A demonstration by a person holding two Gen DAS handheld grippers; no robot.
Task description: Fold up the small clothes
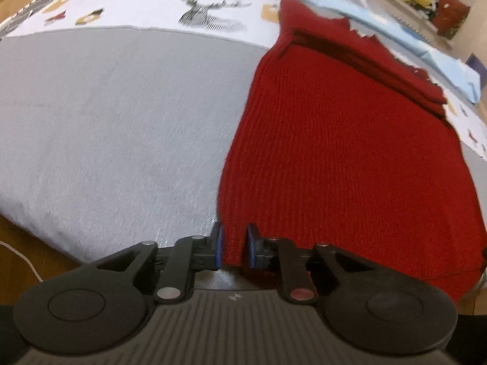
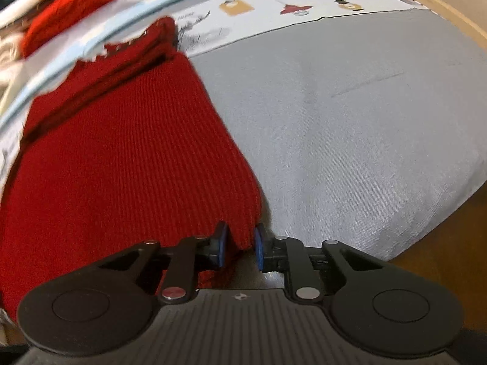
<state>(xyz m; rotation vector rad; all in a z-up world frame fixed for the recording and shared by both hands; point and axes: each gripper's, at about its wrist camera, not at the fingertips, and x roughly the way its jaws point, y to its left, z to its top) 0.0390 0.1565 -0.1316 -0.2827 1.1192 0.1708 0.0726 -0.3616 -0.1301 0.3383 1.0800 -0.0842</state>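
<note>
Red knit sweater point(image 1: 350, 158) is lying near the front edge of the grey bed point(image 1: 121, 121), far end looking already folded over; left gripper point(image 1: 234, 248) and right gripper point(image 2: 239, 245) are each pinching a near hem corner, jaws narrowly apart on fabric; remaining fold likely pending; no containers visible.

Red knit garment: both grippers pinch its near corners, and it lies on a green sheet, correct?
Not quite: the sheet is grey, as both wrist views show. The rest holds: the left gripper and right gripper each pinch a near corner of the red knit garment.
</note>
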